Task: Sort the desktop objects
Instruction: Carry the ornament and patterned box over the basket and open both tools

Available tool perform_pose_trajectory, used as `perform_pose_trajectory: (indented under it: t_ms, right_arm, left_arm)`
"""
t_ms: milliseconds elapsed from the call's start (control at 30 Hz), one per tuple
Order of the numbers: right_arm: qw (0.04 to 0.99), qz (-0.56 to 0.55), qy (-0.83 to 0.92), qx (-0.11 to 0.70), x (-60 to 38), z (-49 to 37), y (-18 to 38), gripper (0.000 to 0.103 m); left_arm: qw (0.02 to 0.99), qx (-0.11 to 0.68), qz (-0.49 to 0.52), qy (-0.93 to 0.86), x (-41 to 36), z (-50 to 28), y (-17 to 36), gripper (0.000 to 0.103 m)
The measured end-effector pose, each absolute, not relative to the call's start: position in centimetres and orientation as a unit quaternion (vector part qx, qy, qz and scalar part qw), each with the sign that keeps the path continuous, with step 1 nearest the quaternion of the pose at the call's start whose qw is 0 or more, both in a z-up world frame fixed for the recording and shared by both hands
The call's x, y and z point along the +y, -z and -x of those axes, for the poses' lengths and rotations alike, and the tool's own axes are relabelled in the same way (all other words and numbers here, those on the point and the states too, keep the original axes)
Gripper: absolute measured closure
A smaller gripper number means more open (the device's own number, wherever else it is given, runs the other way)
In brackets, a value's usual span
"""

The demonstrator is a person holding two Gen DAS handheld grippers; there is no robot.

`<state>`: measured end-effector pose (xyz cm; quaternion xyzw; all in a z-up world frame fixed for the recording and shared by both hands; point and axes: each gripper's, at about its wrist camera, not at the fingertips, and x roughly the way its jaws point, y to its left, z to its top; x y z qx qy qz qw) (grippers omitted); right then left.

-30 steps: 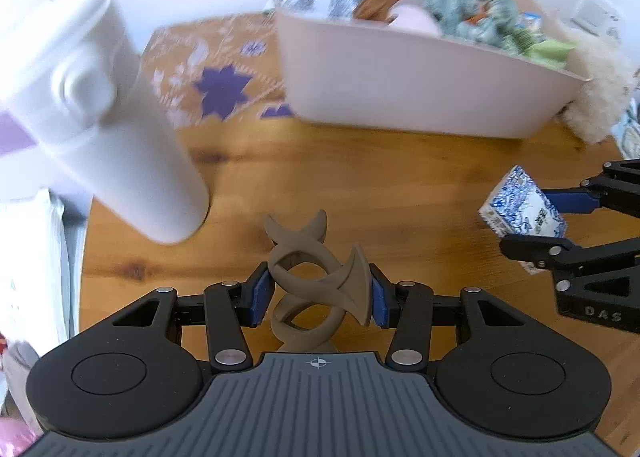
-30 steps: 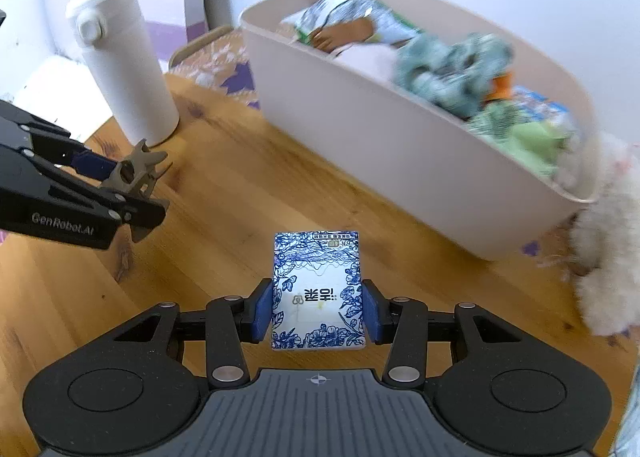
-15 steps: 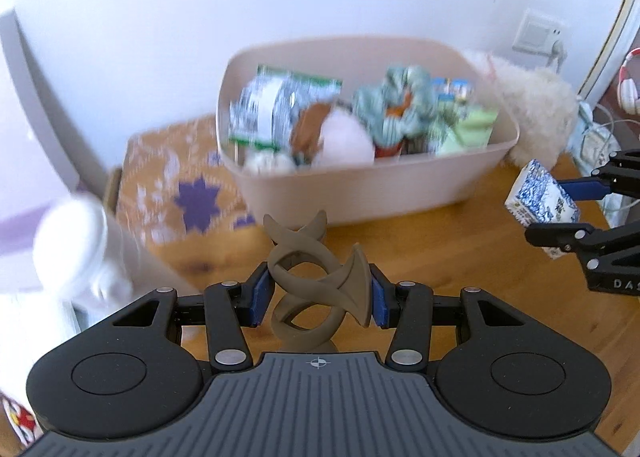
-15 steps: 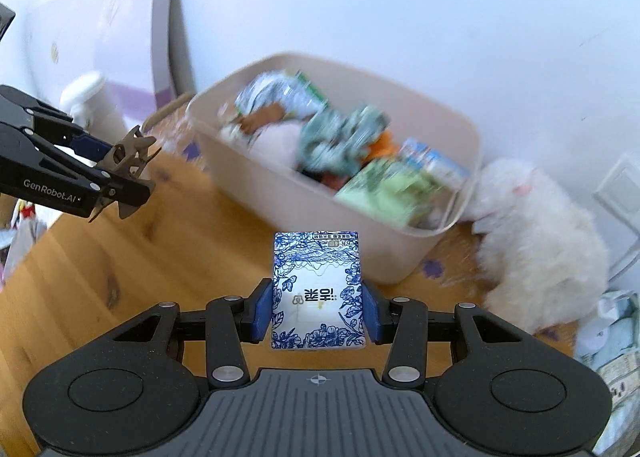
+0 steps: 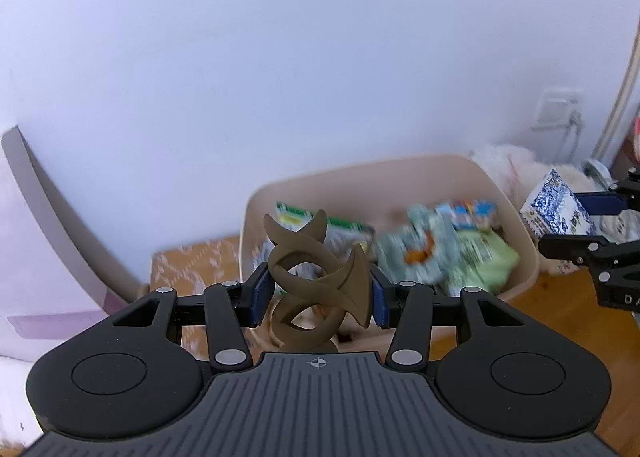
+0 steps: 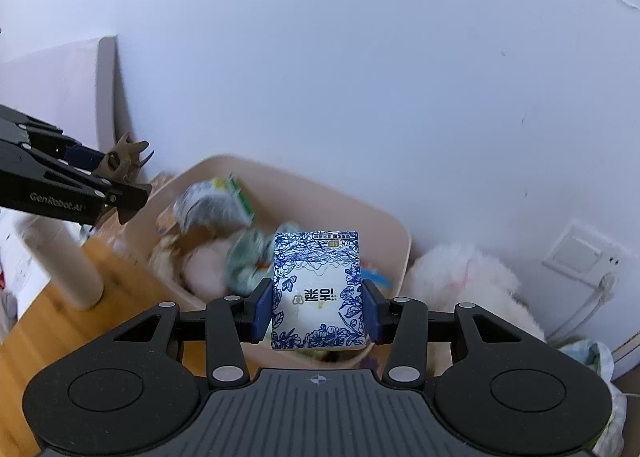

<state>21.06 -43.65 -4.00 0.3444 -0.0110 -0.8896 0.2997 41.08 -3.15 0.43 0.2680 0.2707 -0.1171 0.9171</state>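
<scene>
My left gripper (image 5: 318, 299) is shut on a brown twisted ornament (image 5: 316, 277) and holds it in the air in front of the beige bin (image 5: 516, 217). My right gripper (image 6: 318, 309) is shut on a blue-and-white floral tissue pack (image 6: 318, 289) and holds it over the near rim of the same bin (image 6: 396, 229). The bin holds several packets and soft items. The right gripper with the pack shows at the right edge of the left wrist view (image 5: 560, 213). The left gripper with the ornament shows at the left of the right wrist view (image 6: 124, 161).
A white fluffy toy (image 6: 460, 281) lies right of the bin by a wall socket (image 6: 580, 257). A white tumbler (image 6: 64, 257) stands on the wooden table (image 6: 48, 321) left of the bin. A patterned orange mat (image 5: 188, 261) lies behind the table.
Both grippers have risen from table level and tilted up toward the bin, each still holding its object. The bin now sits lower in both views, and the wall fills the upper part.
</scene>
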Motion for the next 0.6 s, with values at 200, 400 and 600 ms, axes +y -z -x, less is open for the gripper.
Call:
perform_pose_trajectory:
  t_ms: [200, 400, 600]
  right_arm:
    - [0.281, -0.345, 0.895, -0.022, -44.9, -17.6, 4.1, 0.06]
    - [0.273, -0.359, 0.892, -0.023, -46.9, -15.3, 5.6, 0.06]
    - [0.275, -0.38, 0.883, -0.026, -48.8, -13.9, 7.8, 0.06]
  left_arm:
    - [0.922, 0.271, -0.258, 0.103, -4.7, -44.2, -0.3, 0.053]
    - [0.918, 0.29, -0.255, 0.089, -5.5, -47.1, 1.6, 0.053]
    - [0.911, 0.313, -0.255, 0.085, -5.7, -49.5, 4.0, 0.053]
